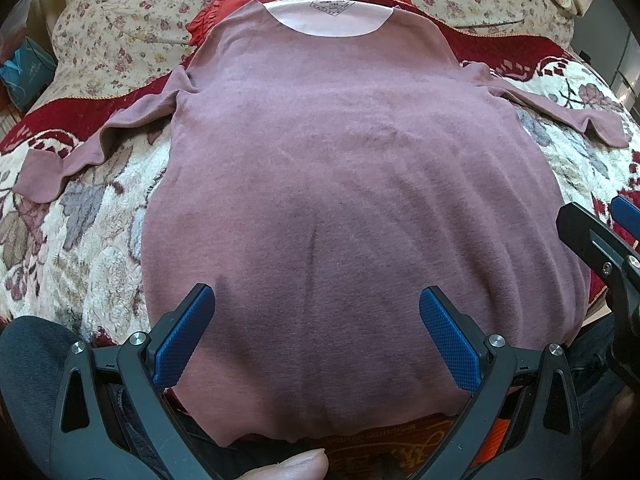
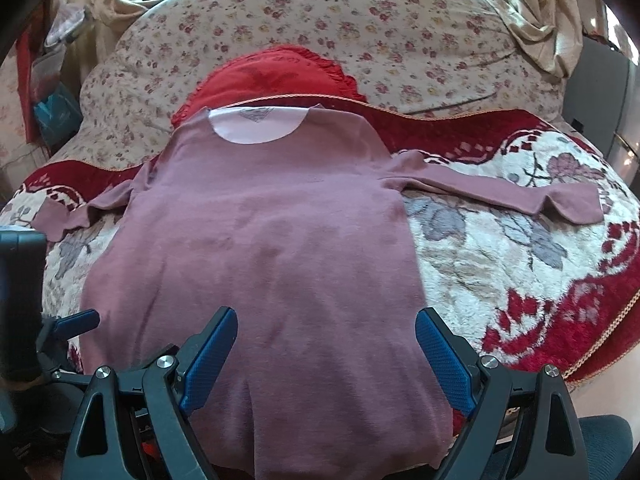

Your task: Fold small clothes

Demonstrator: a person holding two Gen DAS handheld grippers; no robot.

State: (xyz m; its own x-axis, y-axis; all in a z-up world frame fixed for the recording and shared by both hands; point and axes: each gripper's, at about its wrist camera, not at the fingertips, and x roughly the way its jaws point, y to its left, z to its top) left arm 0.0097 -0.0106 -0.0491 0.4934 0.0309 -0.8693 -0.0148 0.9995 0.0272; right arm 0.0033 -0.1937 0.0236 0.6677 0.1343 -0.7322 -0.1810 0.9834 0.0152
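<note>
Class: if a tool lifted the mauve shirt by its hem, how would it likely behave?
The mauve shirt would probably droop limply: its sleeves already lie rumpled. It seems light, thin knit. Unlikely to slip; the fuzzy blanket should grip it.

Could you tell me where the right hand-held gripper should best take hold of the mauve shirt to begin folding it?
Probably the cuff of the sleeve on the shirt's right, approached from the outer side: it lies flat and outstretched on the blanket, its free end clear.

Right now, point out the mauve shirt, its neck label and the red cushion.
mauve shirt [image 1: 340, 168]: left wrist view, middle of the body panel.
neck label [image 1: 328, 7]: left wrist view, printed mark inside the pale collar opening.
red cushion [image 2: 272, 76]: right wrist view, its top face behind the collar.
</note>
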